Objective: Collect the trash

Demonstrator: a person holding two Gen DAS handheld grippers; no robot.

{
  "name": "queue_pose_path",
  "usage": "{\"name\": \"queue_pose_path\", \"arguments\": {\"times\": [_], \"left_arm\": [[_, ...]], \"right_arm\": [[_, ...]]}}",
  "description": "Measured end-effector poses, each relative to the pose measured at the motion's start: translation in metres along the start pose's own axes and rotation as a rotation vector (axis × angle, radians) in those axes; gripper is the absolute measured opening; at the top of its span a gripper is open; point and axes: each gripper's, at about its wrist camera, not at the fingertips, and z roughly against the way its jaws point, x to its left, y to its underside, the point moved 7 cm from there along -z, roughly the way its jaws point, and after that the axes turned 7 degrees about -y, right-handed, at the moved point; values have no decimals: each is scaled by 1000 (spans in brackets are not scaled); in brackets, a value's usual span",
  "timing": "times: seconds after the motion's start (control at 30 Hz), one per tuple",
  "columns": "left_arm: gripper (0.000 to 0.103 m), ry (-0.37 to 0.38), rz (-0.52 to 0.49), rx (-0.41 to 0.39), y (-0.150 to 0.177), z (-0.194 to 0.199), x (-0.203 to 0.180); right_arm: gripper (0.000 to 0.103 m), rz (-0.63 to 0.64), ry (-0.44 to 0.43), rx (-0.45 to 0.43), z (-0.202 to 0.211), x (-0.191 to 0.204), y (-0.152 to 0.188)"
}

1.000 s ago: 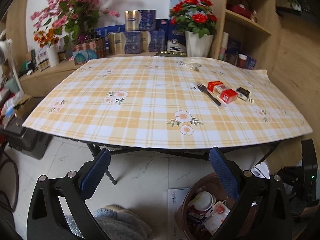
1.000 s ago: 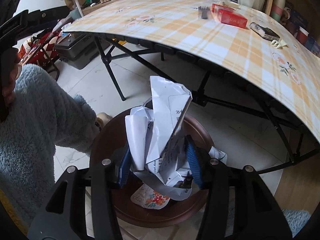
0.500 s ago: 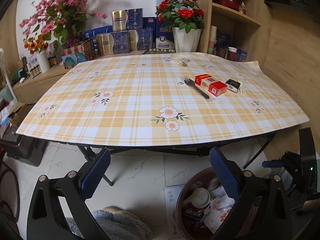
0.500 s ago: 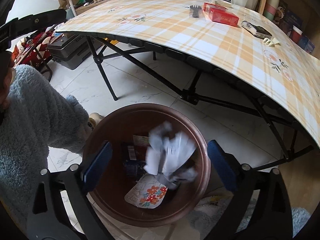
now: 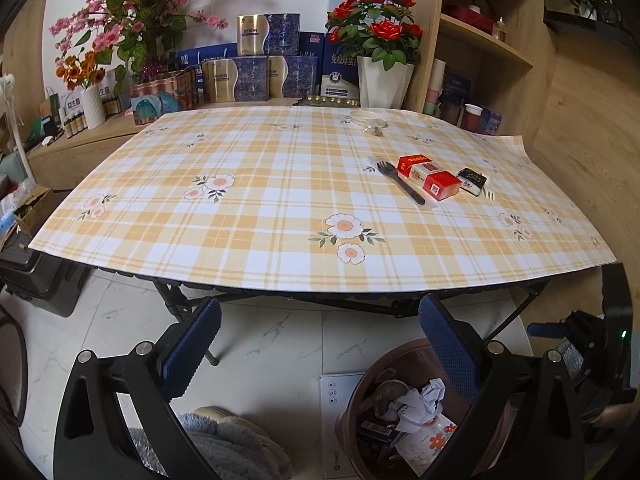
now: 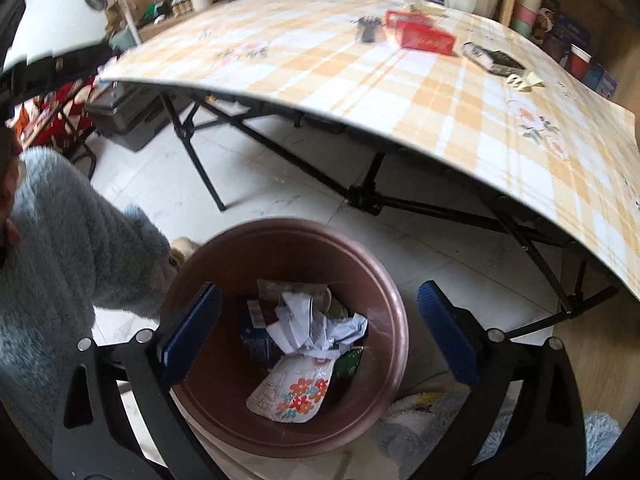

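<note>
A brown round bin stands on the floor by the table, and crumpled white paper lies inside it on other trash. My right gripper hangs open above the bin with nothing between its blue pads. My left gripper is open and empty over the floor in front of the table; the bin sits at its lower right. On the checked tablecloth lie a red box, a black fork and a small black packet.
A clear glass dish sits at the table's far side. Flower pots, boxes and wooden shelves line the wall behind. Black folding table legs cross under the tabletop. A person's fluffy grey sleeve is left of the bin. A dark case stands on the floor at left.
The right gripper opened and let go of the crumpled white paper, which fell into the brown bin. The left gripper stayed open and nearly still.
</note>
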Motion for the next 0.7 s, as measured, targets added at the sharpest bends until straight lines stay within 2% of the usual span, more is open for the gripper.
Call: {"name": "queue_pose_path", "arguments": {"times": [0.23,0.33,0.53,0.7], "left_arm": [[97,26,13,-7,-12,-3,-6],[97,34,0,-17,-20,-4,-12],[97,66,1,-26,-37,-8,-23],[97,99,10,11,-49,-21,-36]], "right_arm": [[97,-91,44,-152,49,-30,-32],[97,-122,89,-200,67,-46,-45],[97,-121,158,-244,85,-69,-63],[97,-137,174,-254,88,-89,-68]]}}
